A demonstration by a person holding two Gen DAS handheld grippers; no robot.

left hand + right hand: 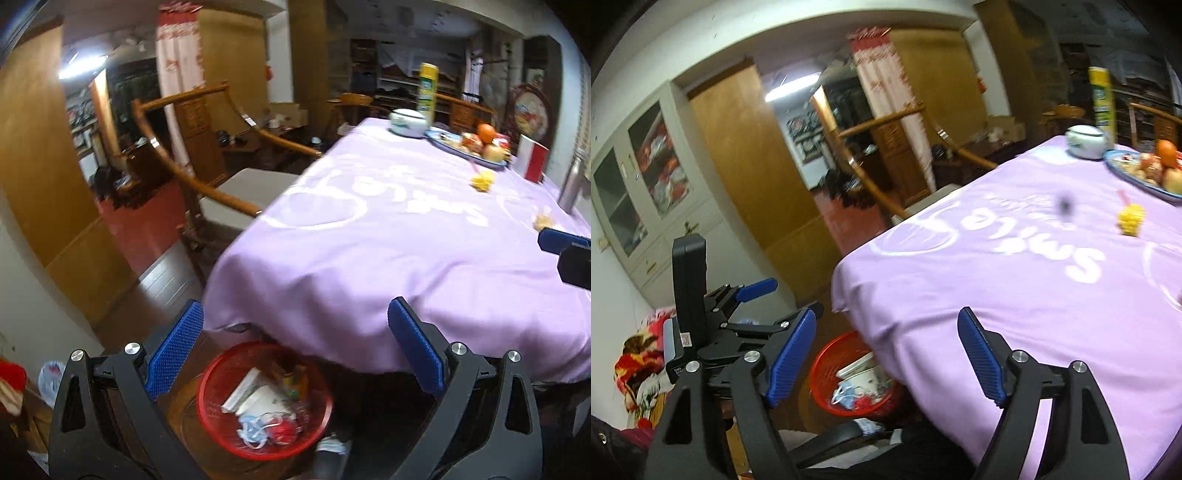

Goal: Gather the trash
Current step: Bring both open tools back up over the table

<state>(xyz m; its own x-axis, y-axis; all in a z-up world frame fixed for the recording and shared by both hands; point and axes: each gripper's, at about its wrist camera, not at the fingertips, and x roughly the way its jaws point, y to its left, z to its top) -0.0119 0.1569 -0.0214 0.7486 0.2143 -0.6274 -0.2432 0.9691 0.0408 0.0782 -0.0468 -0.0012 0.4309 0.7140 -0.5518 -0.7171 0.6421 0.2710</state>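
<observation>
A: Why do we keep the red basket [264, 400] on the floor below the counter [406, 251] edge?

B: So trash drops in. Both our left hand-held gripper [295, 354] and right hand-held gripper [886, 363] gape empty; a yellow wad [483, 181] waits on the cloth.

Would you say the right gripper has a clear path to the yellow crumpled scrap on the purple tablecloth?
Probably yes: the right gripper is open and empty, and only bare tablecloth lies between it and the yellow scrap, with the fruit plate behind.
</observation>
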